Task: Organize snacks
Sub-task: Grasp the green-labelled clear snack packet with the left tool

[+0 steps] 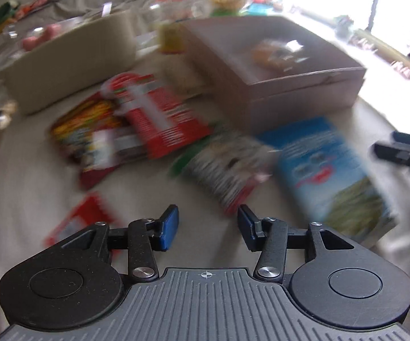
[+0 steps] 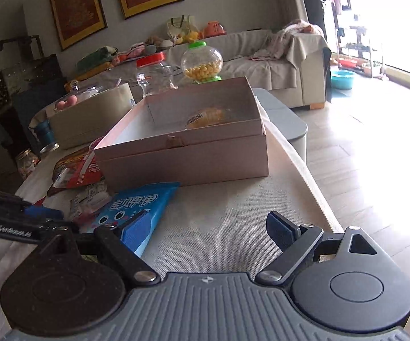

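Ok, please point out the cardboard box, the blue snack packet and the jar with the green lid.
cardboard box (image 2: 188,156), right wrist view, front wall
blue snack packet (image 2: 145,207), right wrist view, printed face
jar with the green lid (image 2: 202,62), right wrist view, glass body

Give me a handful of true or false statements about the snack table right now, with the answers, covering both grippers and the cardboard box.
1. The open brown cardboard box holds one clear-wrapped orange snack. True.
2. The left gripper is shut on a red packet. False: it is open and holds nothing.
3. The flat blue snack box lies on the table in front of the cardboard box. True.
4. The round clear jar with a green lid is empty. False: it holds yellow balls.
5. The right gripper is open. True.
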Tool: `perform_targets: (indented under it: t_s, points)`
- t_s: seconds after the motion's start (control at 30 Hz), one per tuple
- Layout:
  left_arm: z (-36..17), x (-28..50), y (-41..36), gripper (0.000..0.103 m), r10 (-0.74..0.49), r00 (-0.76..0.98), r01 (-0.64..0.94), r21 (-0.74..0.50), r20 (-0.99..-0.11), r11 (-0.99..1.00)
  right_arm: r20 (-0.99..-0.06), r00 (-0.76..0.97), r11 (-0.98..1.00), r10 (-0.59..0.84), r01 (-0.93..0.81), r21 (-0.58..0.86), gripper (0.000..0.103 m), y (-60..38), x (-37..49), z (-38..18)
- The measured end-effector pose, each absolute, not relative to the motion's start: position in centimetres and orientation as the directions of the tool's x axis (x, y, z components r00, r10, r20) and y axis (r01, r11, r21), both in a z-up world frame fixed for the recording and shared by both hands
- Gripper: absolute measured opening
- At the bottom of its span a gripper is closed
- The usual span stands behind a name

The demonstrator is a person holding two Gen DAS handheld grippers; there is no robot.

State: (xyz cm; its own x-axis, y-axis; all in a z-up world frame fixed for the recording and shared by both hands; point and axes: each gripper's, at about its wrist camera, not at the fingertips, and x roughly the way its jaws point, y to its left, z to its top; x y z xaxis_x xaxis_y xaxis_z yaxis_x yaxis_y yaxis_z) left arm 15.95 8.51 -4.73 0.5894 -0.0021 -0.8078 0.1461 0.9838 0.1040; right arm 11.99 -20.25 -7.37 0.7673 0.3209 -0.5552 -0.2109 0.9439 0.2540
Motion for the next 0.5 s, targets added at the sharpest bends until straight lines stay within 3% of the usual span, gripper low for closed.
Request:
perform_targets:
  t_s: [0.07,0.13,0.27,0.5]
  points:
    - [-4.0,15.4,10.4,0.044,0.058,0.587,0.106,0.148,-0.807,0.983,-0.565,0.755,0.936,0.332,-0.193,0.293,0.089,-20.9,12.0,-7.6]
    - [-3.2,14.6,12.4,0.044,0.054,0.593,0.063,0.113,-0.803,0.992,-0.562,0.75,0.927,0.349,-0.187,0.326,0.09,-21.2,12.4,-7.7]
    - [-1.6,13.9,15.2,0.043,-0.07,0.651,0.009,-0.084,-0.756,0.996,-0.563,0.75,0.928,0.348,-0.19,0.321,0.091,-21.0,12.2,-7.8]
    - [-2.4,16.8,11.7,0.044,-0.186,0.688,0.047,-0.213,-0.702,0.976,-0.567,0.748,0.93,0.344,-0.191,0.313,0.091,-20.8,12.2,-7.7]
